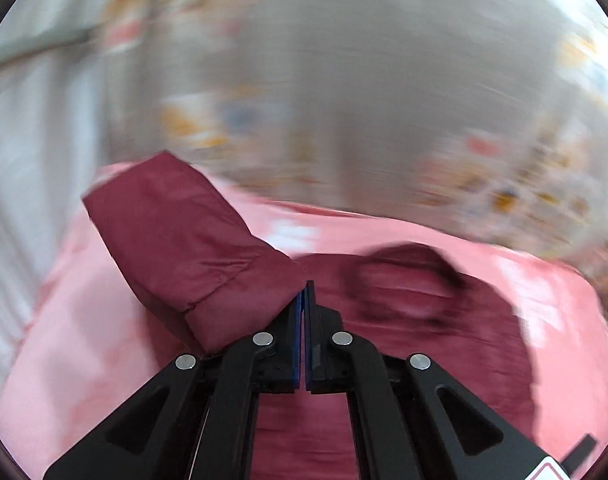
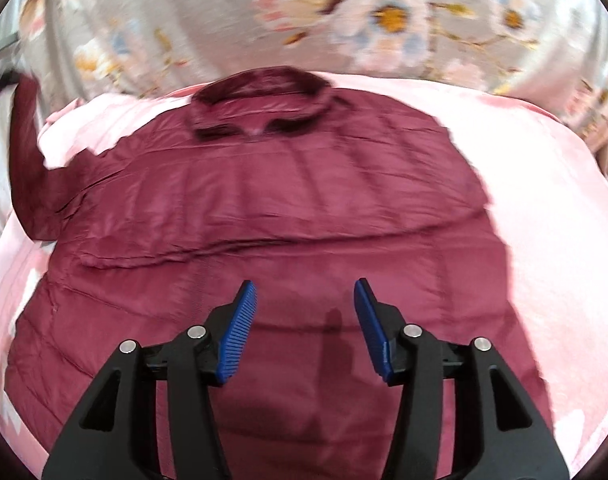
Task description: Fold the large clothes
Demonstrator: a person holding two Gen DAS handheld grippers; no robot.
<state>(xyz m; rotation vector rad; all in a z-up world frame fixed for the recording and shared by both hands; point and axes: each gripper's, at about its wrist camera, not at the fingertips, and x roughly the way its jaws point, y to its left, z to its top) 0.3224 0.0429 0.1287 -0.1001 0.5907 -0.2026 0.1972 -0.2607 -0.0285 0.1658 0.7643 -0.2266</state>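
The maroon jacket [image 1: 404, 360] lies spread on the pink sheet [image 1: 64, 340]; on my left wrist view, its sleeve [image 1: 176, 240] hangs lifted from my left gripper [image 1: 305, 292], whose jaws are clamped together on the cuff. On the right wrist view, my right gripper [image 2: 305, 294] hovers above the jacket's body, jaws apart and holding nothing.

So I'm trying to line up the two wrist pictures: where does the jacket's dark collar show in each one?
Left wrist: the collar sits right of centre, just beyond the shut left tongs, blurred.
Right wrist: the collar lies upper centre, at the jacket's far end, well beyond the open right tongs.
Shared landmark: the pink sheet under the jacket, with floral fabric behind.
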